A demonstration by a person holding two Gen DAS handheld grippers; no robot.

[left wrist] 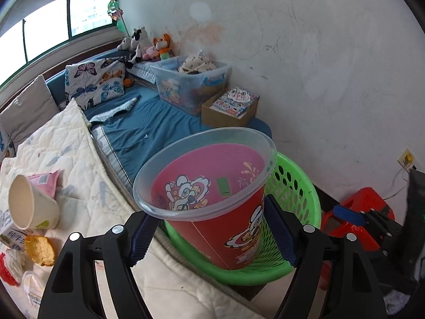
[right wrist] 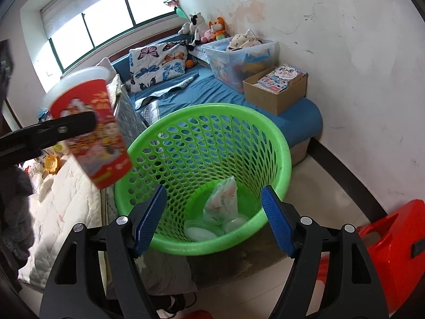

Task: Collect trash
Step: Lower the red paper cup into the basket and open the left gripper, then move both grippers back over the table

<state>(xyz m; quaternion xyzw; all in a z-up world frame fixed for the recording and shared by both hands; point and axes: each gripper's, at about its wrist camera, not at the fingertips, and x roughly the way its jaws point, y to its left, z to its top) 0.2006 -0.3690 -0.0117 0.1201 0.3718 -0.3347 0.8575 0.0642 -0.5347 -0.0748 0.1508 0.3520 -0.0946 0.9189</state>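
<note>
My left gripper [left wrist: 212, 234] is shut on a red printed cup [left wrist: 225, 226] with a clear plastic rim, held tilted above the green mesh basket [left wrist: 300, 186]. In the right wrist view the same cup [right wrist: 90, 133] hangs at the left, over the basket's near-left rim, with a black left finger across it. My right gripper [right wrist: 215, 218] stands open over the basket [right wrist: 207, 109] with nothing between its pads. A white wrapper [right wrist: 223, 199] and clear plastic lids [right wrist: 202, 232] lie at the basket's bottom. On the quilt lie a paper cup [left wrist: 29, 204], a pink packet [left wrist: 47, 183] and a yellow crumpled piece [left wrist: 39, 250].
The basket stands on the floor against the bed's edge. A red plastic stool [right wrist: 393, 239] is to its right. On the blue mattress sit a cardboard box of books [right wrist: 276, 90] and a clear storage bin [right wrist: 239, 53]. The white wall runs close behind.
</note>
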